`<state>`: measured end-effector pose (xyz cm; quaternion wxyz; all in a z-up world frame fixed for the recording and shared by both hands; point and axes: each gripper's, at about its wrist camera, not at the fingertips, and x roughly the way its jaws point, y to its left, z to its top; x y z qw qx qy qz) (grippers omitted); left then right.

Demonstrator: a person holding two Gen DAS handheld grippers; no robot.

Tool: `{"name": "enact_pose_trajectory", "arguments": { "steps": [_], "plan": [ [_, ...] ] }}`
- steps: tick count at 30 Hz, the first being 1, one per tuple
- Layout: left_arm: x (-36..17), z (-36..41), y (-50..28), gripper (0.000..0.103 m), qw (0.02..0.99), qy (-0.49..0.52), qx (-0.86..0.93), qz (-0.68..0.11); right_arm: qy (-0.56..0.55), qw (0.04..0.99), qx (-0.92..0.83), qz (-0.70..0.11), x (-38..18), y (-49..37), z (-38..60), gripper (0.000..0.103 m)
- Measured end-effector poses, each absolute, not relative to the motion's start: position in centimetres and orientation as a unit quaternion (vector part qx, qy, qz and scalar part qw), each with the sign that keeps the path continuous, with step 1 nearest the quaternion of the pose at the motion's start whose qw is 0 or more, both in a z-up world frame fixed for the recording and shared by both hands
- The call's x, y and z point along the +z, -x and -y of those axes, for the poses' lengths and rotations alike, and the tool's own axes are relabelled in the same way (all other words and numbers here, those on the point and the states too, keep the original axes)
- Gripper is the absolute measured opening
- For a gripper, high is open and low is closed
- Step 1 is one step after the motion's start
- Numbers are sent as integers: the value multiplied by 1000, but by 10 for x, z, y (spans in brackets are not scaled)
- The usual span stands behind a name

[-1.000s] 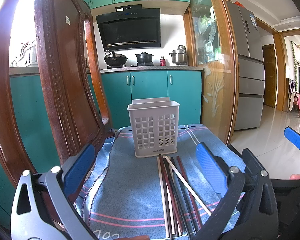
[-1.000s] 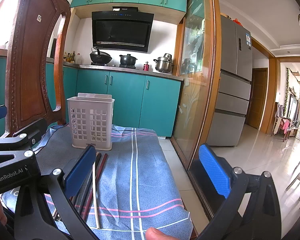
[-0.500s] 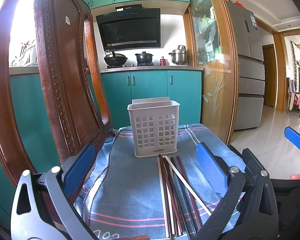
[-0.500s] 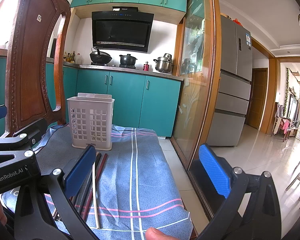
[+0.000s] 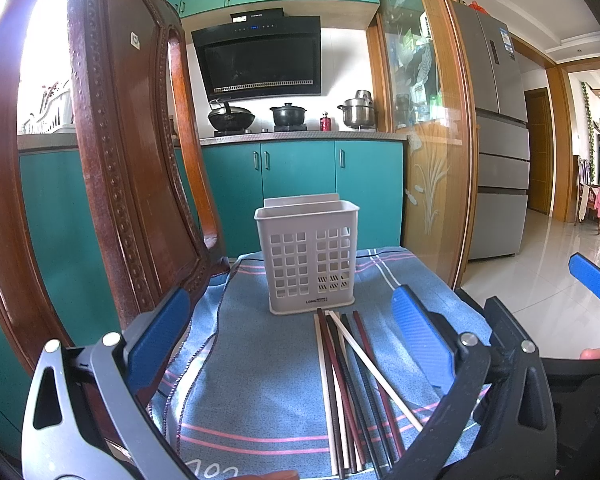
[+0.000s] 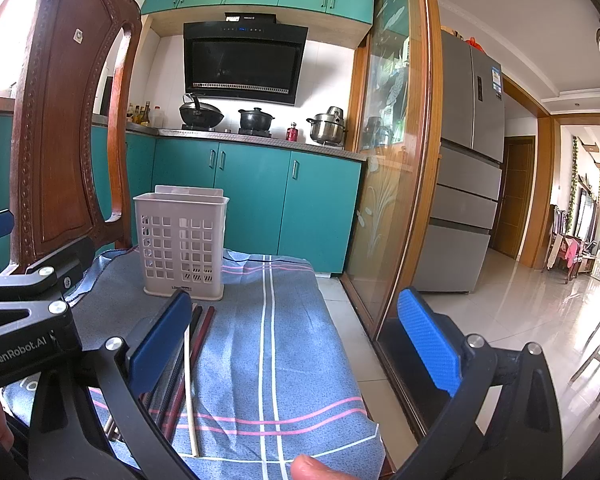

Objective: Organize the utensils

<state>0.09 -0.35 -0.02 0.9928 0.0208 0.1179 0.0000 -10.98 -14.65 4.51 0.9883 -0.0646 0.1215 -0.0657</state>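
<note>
A white slotted utensil basket [image 5: 307, 257] [image 6: 182, 245] stands upright on a blue striped cloth [image 5: 260, 380] [image 6: 284, 344]. Just in front of it lie several chopsticks [image 5: 348, 376] [image 6: 192, 364], cream, dark red and black, in a loose bundle with one cream stick crossing the others. My left gripper [image 5: 290, 344] hovers open above the near end of the cloth, its blue pads either side of the basket and sticks. My right gripper [image 6: 296, 344] is open too, to the right of the bundle, holding nothing.
A carved dark wooden chair back [image 5: 112, 168] [image 6: 64, 136] rises close on the left. The cloth's right edge drops to a tiled floor [image 6: 520, 320], beside a glass sliding door [image 6: 392, 160]. Teal cabinets [image 5: 300, 184] stand behind. A fingertip [image 6: 312, 466] shows at the bottom.
</note>
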Motion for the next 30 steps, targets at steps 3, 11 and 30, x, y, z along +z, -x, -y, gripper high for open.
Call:
{"name": "enact_pose_trajectory", "arguments": {
  "steps": [3,11,30],
  "plan": [
    [0,4,-1,100,993,-21,0,-119,65,988,-66,-121,45,109,147,100],
    [-7,-2,0,100,992,-21,6,-126,80,986,-76,-127,49,109,150,100],
    [-23,41,-131,100,948,-166,-56,-267,19,941,-104,-320,51,-34,201,76]
  ]
}}
